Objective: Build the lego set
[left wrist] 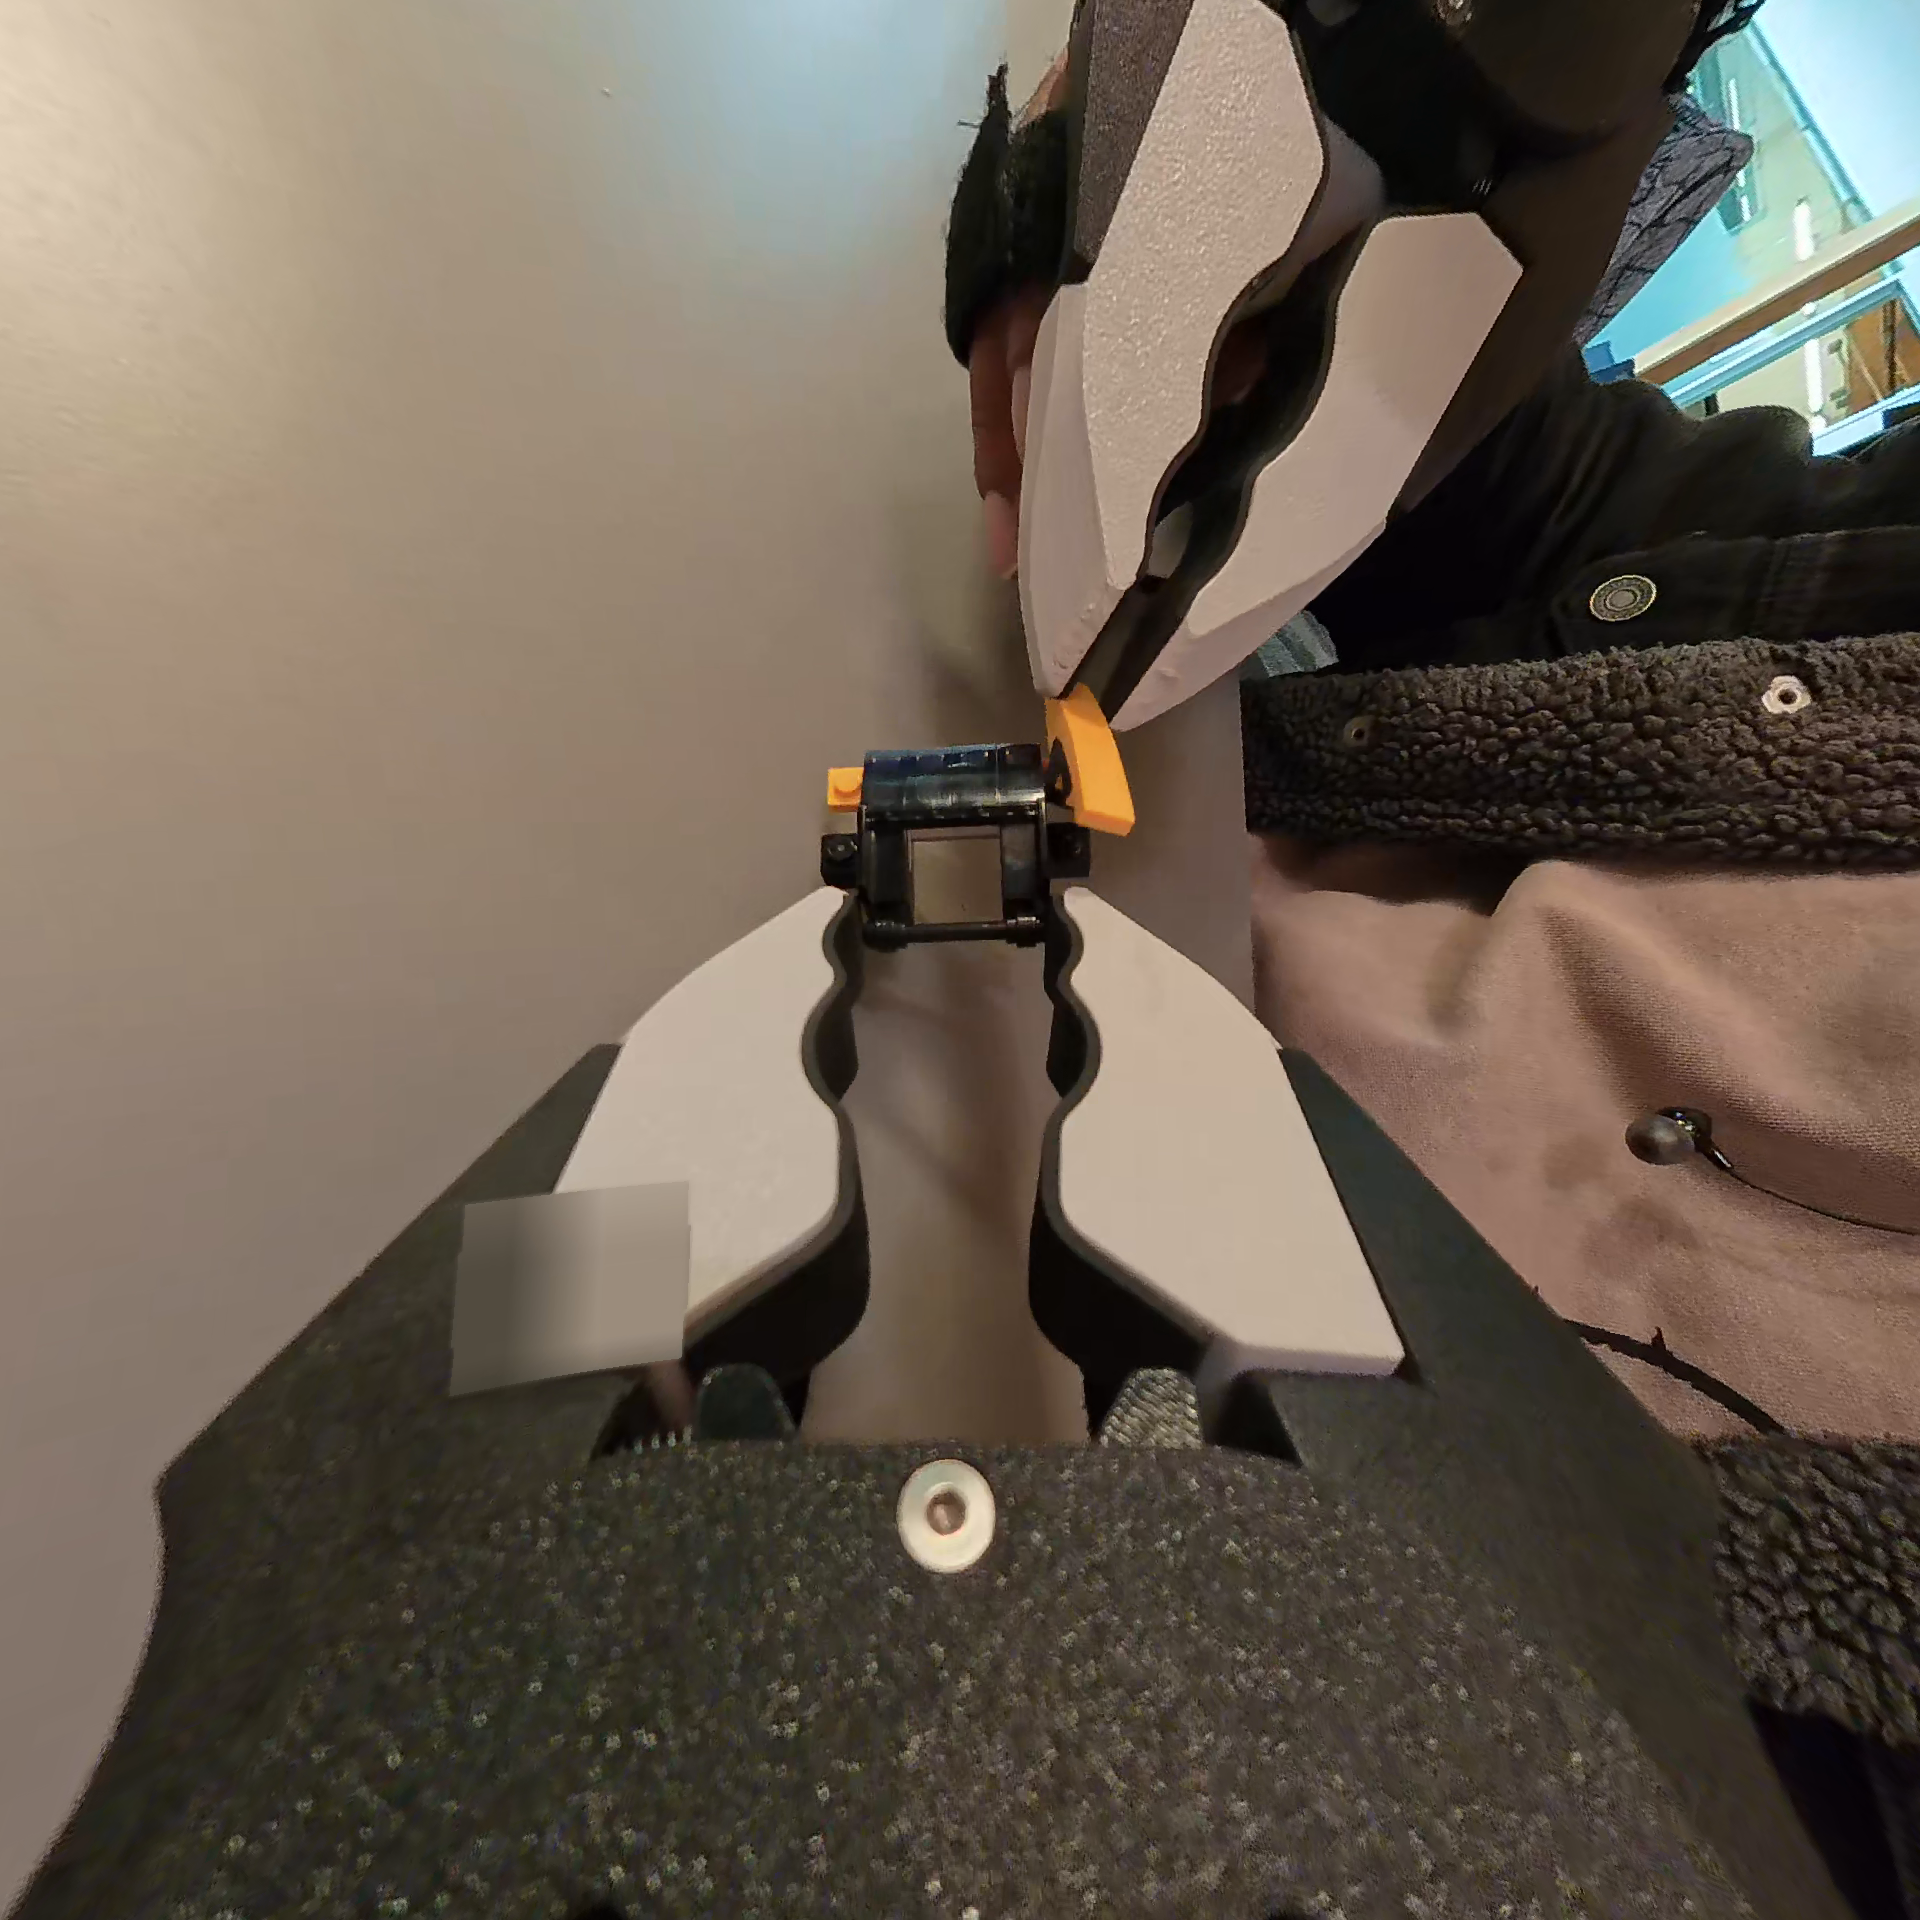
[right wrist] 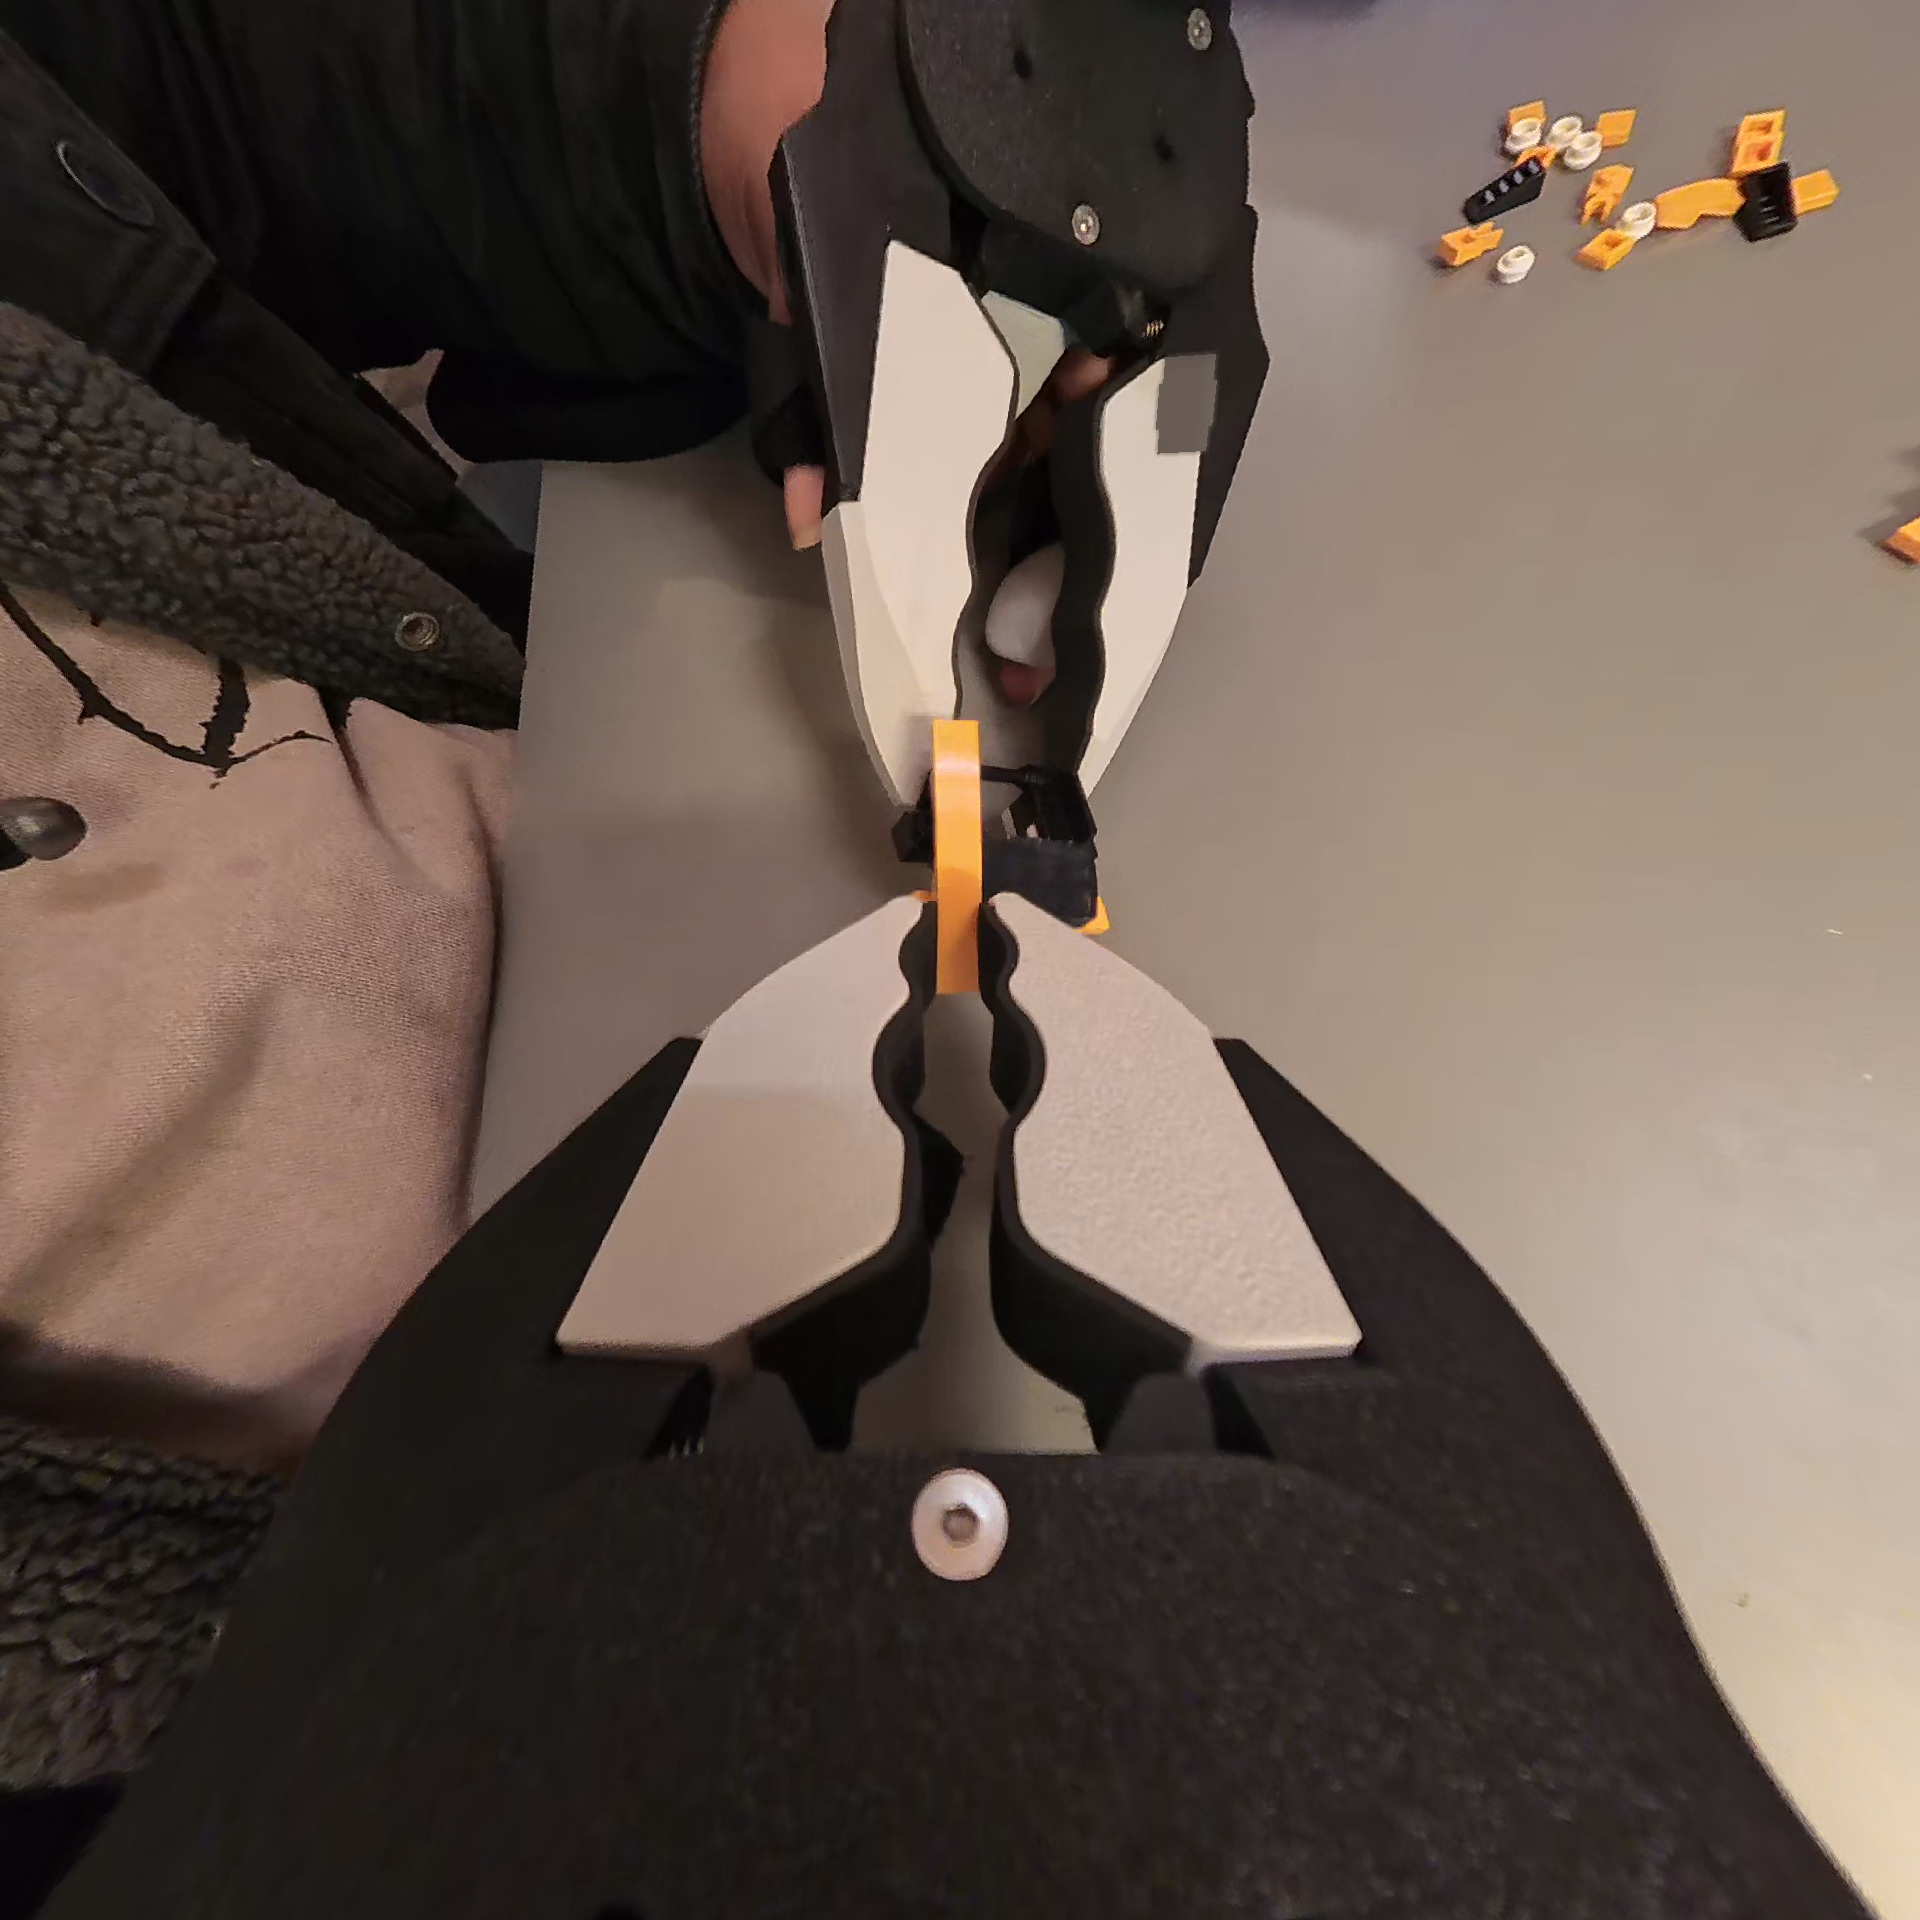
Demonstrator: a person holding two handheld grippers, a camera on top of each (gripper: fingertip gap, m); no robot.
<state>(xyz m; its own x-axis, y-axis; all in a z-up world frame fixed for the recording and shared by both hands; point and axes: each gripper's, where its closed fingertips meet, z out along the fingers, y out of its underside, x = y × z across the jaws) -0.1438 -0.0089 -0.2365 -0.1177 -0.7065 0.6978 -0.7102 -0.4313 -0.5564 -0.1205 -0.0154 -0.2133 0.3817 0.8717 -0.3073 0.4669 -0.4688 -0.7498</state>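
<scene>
Left wrist view, left to right: blank beige wall, then the left gripper (left wrist: 951, 914) pinching a small black lego frame (left wrist: 951, 868) at the fingertips, held up in the air. The frame carries a dark blue clear block on top and a small orange plate (left wrist: 844, 784) sticking out on its left end. Just right of that, the right gripper (left wrist: 1081, 698) comes in from above, clamped on a curved orange piece (left wrist: 1091, 774) that touches the right end of the frame. Far right: the person's tan and dark fleece jacket (left wrist: 1558, 1039).

Right wrist view, left to right: jacket, then the edge of the grey table (right wrist: 1455, 727). Centre: the right gripper's fingers pressed on the curved orange piece (right wrist: 956, 862), seen edge-on, upright. Beyond it the left gripper (right wrist: 987, 790) holds the frame (right wrist: 1049, 821) over the table near the edge.

Upper right of the table: loose pile of parts (right wrist: 1642, 187), well apart from the grippers. Count, roughly: about 9 orange pieces, 5 small white round ones, 2 black ones. One more orange bit (right wrist: 1907, 540) is cut off by the right edge.

Writing: none readable. One grey mosaic patch sits on the left gripper in each view. Snap buttons on the jacket look embossed but are too small to make out.
</scene>
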